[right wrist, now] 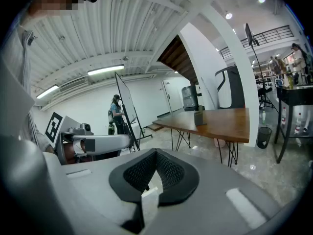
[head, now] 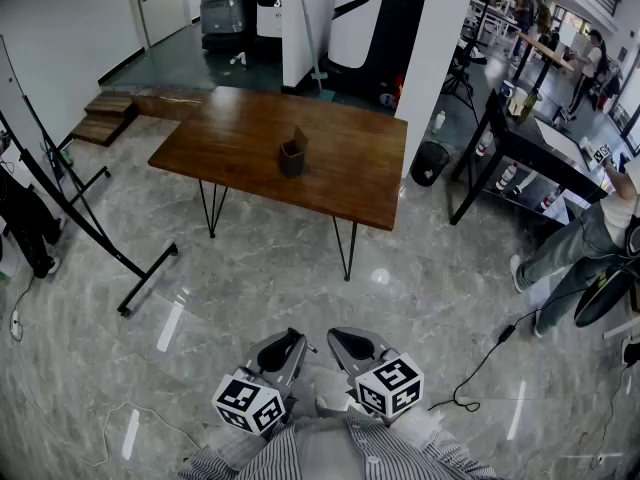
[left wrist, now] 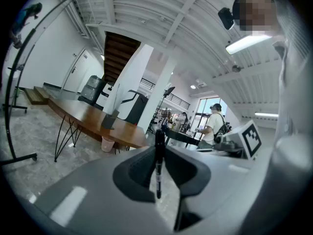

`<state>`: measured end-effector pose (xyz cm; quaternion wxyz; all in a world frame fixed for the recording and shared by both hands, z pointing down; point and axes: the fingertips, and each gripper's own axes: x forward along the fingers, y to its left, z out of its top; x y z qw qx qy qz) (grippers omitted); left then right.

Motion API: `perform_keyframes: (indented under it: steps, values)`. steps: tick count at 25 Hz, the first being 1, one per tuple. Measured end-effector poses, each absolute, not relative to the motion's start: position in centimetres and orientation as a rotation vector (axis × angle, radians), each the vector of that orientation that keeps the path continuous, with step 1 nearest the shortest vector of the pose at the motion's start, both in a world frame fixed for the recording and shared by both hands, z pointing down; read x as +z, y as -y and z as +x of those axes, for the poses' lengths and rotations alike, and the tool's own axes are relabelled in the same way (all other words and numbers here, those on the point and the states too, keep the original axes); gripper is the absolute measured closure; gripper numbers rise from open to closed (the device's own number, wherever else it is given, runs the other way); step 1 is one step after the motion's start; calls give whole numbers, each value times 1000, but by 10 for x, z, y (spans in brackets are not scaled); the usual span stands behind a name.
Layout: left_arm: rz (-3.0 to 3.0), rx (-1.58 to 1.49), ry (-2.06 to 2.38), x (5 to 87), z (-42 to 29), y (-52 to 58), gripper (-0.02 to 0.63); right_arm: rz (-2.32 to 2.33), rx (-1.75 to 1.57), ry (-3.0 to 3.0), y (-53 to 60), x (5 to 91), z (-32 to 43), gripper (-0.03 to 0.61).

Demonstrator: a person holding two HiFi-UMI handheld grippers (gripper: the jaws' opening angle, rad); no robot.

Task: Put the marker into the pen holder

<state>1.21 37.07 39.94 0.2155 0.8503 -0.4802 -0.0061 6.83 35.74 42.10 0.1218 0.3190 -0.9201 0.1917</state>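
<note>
**Marker gripped, pen holder waiting on the desk**

The marker point(left wrist: 158, 173) is slim and black with a pale band low on its barrel. It stands upright, pinched between the jaws of the left tool point(left wrist: 159, 148). The pen holder point(head: 292, 155) is a dark, open-topped box, upright near the middle of the wooden desk point(head: 240, 138), well apart from the marker.

The marker point(left wrist: 158, 155) is showing black, with a pale band of print low on its barrel. The left tongs point(head: 284, 346) and right tongs point(head: 349, 344) are showing light grey shells around dark grey, dimpled pads point(right wrist: 168, 173). Their cubes point(head: 250, 405) are wearing black-and-white square patterns (both low in the head view). The tabletop point(head: 240, 138) is glowing reddish brown with wood grain, and the pen holder point(head: 293, 156) is looking dark brown. The floor point(head: 250, 268) is showing grey marbling, and the sleeves point(head: 260, 463) are showing thin grey-and-white stripes.
</note>
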Motion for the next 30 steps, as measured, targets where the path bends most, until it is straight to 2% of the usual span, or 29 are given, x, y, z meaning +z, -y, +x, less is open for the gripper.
perform_keyframes:
  steps: [9, 20, 30]
  values:
    - [2332, -50, 1348, 415, -9, -295, 554, 926, 578, 2686, -282, 435, 53, 578]
    - [2379, -57, 1327, 400, -71, -109, 554, 982, 543, 2715, -99, 419, -8, 578]
    - [2387, -78, 1265, 393, -105, 3, 554, 1081, 615, 2670, -3, 419, -35, 578]
